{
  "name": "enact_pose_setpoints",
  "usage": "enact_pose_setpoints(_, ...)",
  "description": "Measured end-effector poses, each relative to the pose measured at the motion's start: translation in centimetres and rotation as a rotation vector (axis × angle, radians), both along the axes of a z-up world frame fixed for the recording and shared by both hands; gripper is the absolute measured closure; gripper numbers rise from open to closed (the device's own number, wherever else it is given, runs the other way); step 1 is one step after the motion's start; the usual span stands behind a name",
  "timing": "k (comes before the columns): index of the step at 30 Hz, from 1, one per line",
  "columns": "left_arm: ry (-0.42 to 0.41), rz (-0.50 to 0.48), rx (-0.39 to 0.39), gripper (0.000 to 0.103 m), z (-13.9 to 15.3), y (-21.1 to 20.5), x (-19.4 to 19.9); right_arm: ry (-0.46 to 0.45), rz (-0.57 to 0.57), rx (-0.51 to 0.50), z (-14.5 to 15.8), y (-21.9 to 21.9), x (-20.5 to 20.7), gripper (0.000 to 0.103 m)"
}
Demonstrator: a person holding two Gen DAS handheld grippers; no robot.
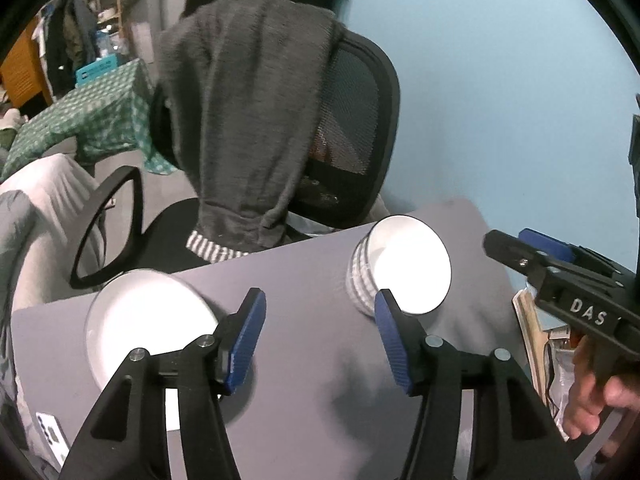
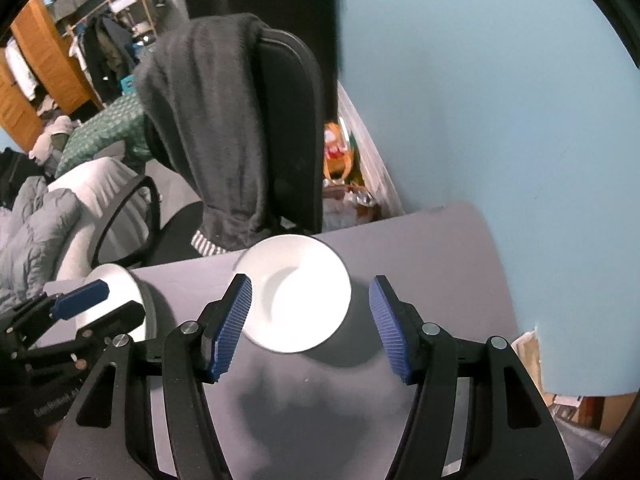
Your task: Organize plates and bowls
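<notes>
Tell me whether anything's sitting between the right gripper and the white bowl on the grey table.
Nothing visible is in the way. The right gripper is open and empty, with the bowl just beyond its fingertips and only bare table around it. The plate and the left gripper, also open, lie off to the left.

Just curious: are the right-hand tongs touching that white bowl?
Apart. In the right wrist view the right tongs stand open, and grey table shows between the bowl and the right pad; nothing is pinched.
</notes>
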State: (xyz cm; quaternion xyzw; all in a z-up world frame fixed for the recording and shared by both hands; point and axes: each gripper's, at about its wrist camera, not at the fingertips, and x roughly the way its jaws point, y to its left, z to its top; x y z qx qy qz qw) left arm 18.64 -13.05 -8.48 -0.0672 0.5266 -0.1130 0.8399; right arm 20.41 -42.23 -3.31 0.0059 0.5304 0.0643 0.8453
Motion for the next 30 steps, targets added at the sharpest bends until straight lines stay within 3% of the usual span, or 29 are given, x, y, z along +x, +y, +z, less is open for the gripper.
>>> enact_pose_setpoints(7, -0.044, 0.068, -0.024, 0.039, 2.0, 3.6, -3.8, -0.016, 0.006, 0.016, 1.7, 1.8, -2.5, 0.040)
enact_pose_setpoints(18, -0.049, 0.082, -0.009, 0.029, 2.5, 5.9, -8.0, -0.030, 0.020, 0.023, 2.6, 4.2, -5.8, 0.037)
enact_pose_setpoints(30, -0.023, 0.051, 0.001, 0.028, 2.2, 4.7, -8.3, -0.024, 0.056, -0.014, 2.3, 4.2, -6.3, 0.035)
